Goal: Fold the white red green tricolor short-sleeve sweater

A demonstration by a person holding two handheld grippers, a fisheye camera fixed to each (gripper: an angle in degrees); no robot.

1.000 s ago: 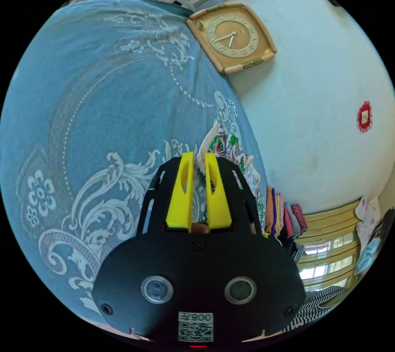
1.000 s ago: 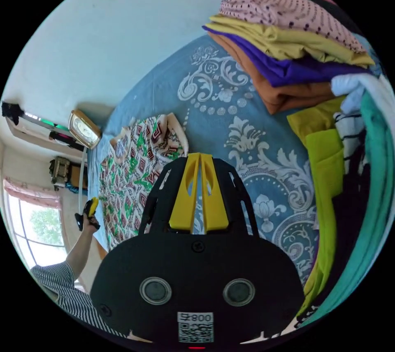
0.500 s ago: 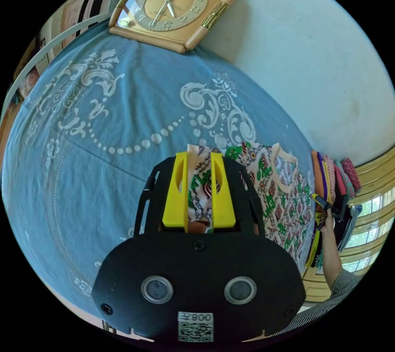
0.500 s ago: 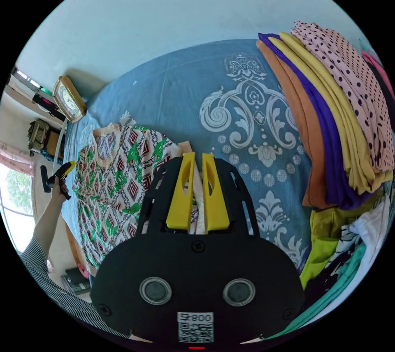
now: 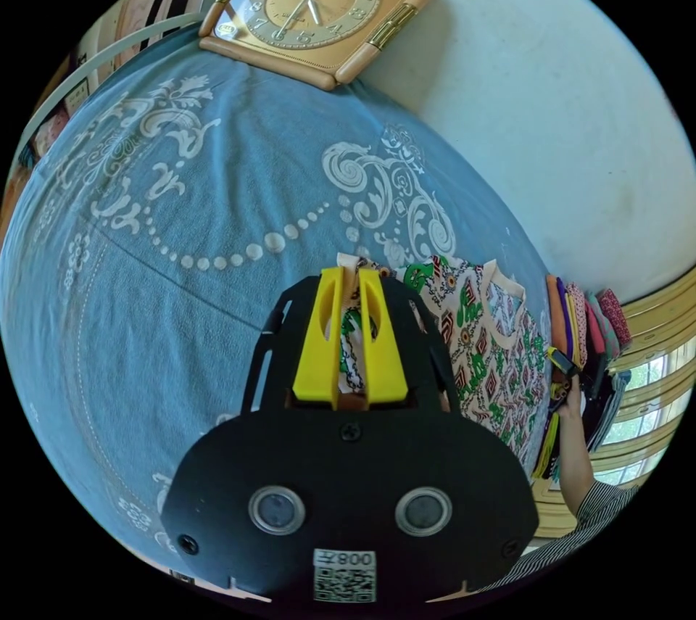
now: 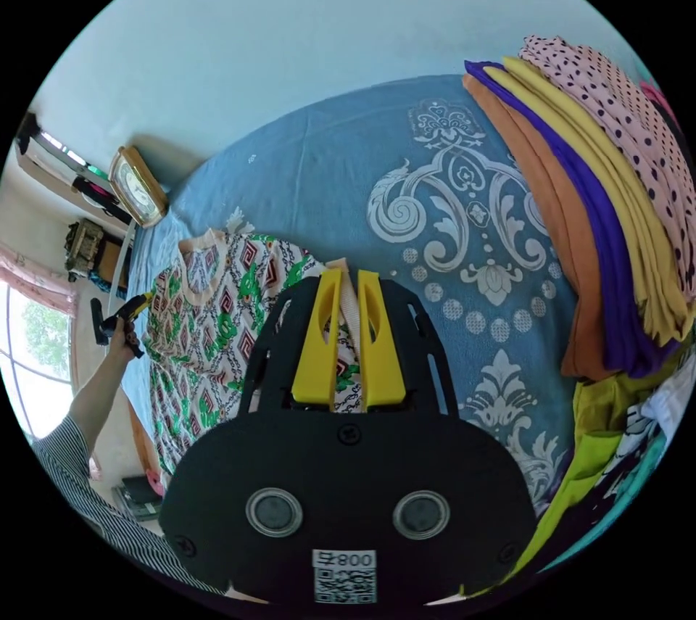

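The sweater lies spread face-up on the bed, its neckline toward the clock that leans at the wall.

**Left gripper.** The jaws stand narrow, with a strip of the sweater's patterned fabric between them. The fabric runs the length of the gap, and both jaws appear to press on it. Half a second ago the same jaws stood wider apart over this edge; they have since closed in. The rest of the garment extends away to the right of the jaws.

**Right gripper.** The jaws stand narrow around the cream ribbed hem band, which fills the gap between them. The spacing matches that of half a second ago. The patterned body of the sweater lies to the left of the jaws; the stack of folded clothes lies well apart to the right.

**Cross-check.** The right gripper view shows the person's hand holding the left gripper at the far side of the sweater. The left gripper view shows the other hand with the right gripper, beside the stack.

**Meaning for the task.** Both grips now appear set on opposite edges of the flat garment. The grasp step is judged complete; the first fold has not yet begun. The next move calls for lifting both edges together and keeping the fabric taut.
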